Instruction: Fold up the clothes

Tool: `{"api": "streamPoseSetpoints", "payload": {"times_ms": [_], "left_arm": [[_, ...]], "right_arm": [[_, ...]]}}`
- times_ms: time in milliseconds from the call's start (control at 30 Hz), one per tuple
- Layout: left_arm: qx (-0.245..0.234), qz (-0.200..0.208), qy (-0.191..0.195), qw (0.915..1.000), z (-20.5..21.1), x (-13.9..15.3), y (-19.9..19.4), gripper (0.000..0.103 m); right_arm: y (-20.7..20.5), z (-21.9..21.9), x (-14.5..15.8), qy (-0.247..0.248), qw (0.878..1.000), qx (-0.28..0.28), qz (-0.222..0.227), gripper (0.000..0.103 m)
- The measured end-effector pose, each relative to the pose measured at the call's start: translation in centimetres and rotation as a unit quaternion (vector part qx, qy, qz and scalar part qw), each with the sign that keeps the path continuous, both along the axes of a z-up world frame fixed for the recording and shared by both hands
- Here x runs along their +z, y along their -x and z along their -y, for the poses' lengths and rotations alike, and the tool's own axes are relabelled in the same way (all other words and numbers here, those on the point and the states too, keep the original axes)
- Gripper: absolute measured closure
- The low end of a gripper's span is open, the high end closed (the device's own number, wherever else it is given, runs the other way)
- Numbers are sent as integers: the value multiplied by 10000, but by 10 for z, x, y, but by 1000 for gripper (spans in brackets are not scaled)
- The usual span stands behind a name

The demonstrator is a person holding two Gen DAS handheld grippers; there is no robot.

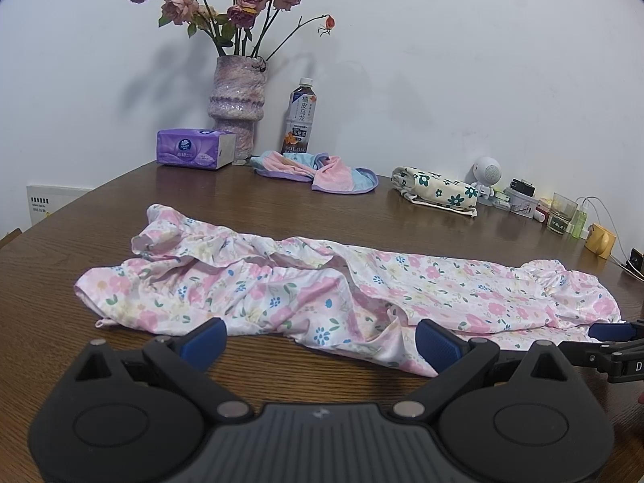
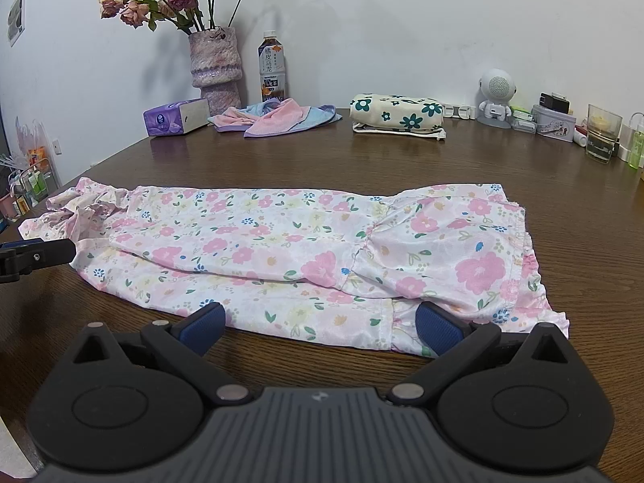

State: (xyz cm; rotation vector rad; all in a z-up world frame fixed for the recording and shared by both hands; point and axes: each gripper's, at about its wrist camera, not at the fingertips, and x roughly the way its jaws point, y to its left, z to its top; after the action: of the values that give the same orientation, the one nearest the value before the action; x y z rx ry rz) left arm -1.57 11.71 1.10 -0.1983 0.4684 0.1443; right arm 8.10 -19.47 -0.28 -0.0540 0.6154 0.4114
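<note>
- 1 floral garment (image 2: 306, 249)
- 2 grippers (both open): left gripper (image 1: 320, 340), right gripper (image 2: 320, 324)
- 1 vase (image 2: 217, 66)
- 1 tea bottle (image 2: 272, 66)
- 1 tissue pack (image 2: 175, 117)
- 1 floral pouch (image 2: 396, 114)
- 1 glass (image 2: 601, 133)

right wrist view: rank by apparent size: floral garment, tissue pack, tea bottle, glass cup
1. floral garment, by far the largest; also nearest the camera.
2. tissue pack and tea bottle look about alike in area; not ranked against each other.
3. glass cup, smallest, though fisheye edge distortion adds some doubt.
</note>
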Motion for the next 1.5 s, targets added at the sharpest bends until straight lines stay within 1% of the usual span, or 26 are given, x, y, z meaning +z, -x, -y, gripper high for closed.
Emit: {"api": "streamPoseSetpoints", "payload": {"times_ms": [1500], "left_arm": [[-34, -51, 20, 10000, -1, 0, -2, 3]], "right_arm": [[-1, 1, 0, -73, 9999, 1, -74, 0]]}}
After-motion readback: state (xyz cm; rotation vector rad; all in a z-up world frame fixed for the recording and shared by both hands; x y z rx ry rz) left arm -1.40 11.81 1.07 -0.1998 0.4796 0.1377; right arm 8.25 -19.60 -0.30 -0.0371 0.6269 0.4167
